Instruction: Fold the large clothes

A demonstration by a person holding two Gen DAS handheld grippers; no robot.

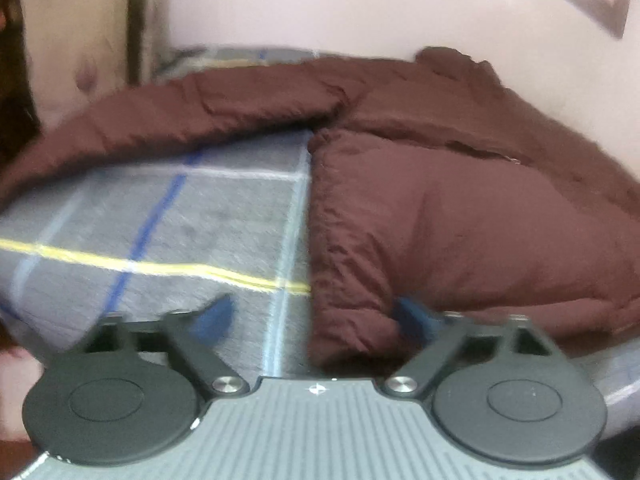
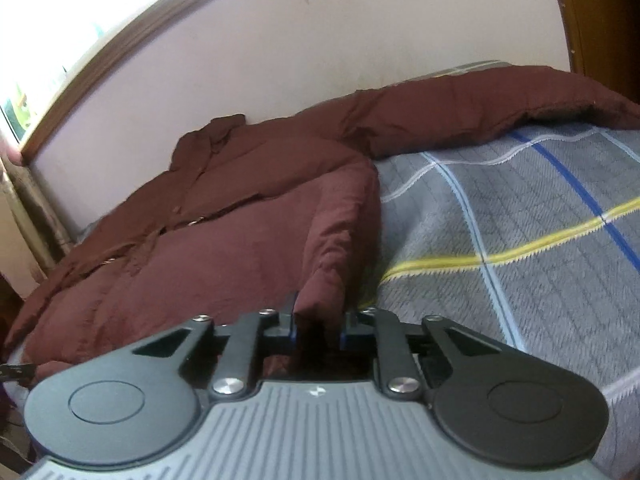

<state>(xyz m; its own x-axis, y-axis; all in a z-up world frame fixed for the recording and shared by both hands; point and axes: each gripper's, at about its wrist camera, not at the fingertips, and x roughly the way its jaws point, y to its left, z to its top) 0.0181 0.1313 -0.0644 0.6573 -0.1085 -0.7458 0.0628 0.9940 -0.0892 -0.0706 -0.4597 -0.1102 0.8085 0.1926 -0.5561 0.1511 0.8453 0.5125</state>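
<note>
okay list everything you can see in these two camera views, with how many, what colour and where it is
jacket: one, dark maroon, puffy, lying on the bed against the wall, one sleeve stretched out along the far side
bed cover: one, grey with blue, white and yellow stripes, under the jacket
wall: one, pale pink, behind the bed
window frame: one, brown, high on the wall
left gripper: one, black with blue pads, jaws apart around the jacket's near edge
right gripper: one, black with blue pads, closed on a fold of the jacket's hem
</note>
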